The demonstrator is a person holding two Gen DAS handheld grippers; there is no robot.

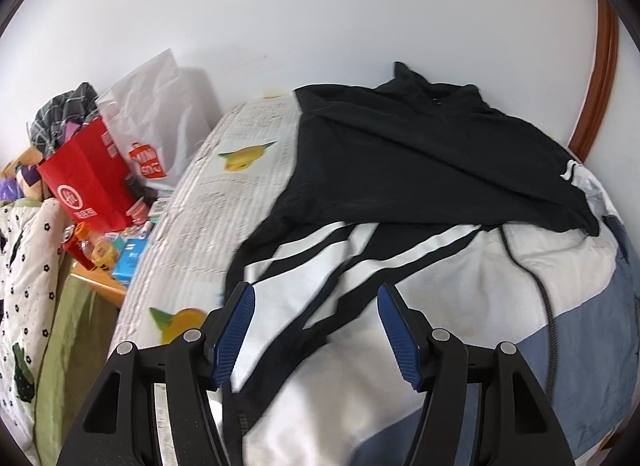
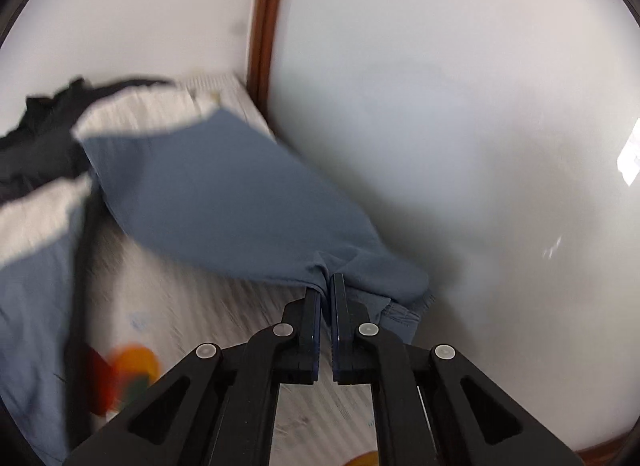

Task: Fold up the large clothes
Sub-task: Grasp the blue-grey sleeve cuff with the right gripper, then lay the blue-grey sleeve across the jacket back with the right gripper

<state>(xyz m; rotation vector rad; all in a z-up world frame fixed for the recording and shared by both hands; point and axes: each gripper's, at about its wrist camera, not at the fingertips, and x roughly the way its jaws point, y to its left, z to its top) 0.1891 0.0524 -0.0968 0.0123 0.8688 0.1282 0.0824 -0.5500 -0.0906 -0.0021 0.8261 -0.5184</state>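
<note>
Pinching blue sleeve edge, right gripper grips thin bite; tug may slip it. Left gripper wide, empty above jacket.

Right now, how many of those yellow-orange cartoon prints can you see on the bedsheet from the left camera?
2: one cartoon print lies far up the bedsheet beside the black jacket; the other sits near the left gripper. Clothes may hide more.

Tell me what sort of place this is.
Probably a bedroom: a jacket spread on a printed bed sheet against a white wall, with a cluttered bedside table alongside.
</note>
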